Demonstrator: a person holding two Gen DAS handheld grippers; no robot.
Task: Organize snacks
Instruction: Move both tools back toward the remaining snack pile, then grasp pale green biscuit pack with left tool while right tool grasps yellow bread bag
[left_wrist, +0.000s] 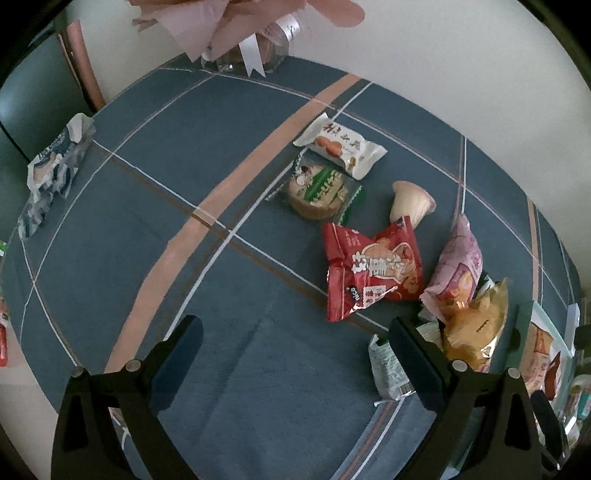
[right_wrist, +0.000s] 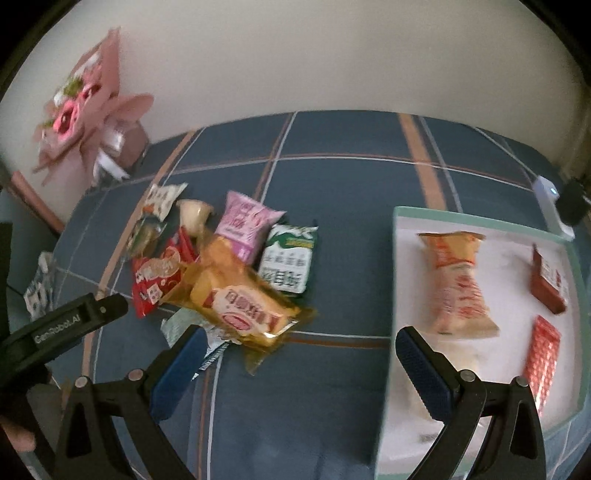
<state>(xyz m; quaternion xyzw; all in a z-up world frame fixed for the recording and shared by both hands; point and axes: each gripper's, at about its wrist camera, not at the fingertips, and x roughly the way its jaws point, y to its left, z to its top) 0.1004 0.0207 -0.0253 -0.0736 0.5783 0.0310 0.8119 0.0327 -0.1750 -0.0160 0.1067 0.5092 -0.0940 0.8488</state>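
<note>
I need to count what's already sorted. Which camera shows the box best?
The right wrist view: the box lies open, its white floor holding three packets. The left wrist view catches only a sliver of it at the right edge, behind a yellow packet.

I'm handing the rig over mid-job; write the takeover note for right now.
Left tongs: open, empty, over bare tablecloth.
Right tongs: open, empty, between the snack pile and the box.
Done: orange packet and two red packets lie in the box.
Left: yellow packet, pink packet, green-white packet, red packet, the white packets behind it, and a blue-white one at the far left edge.
</note>
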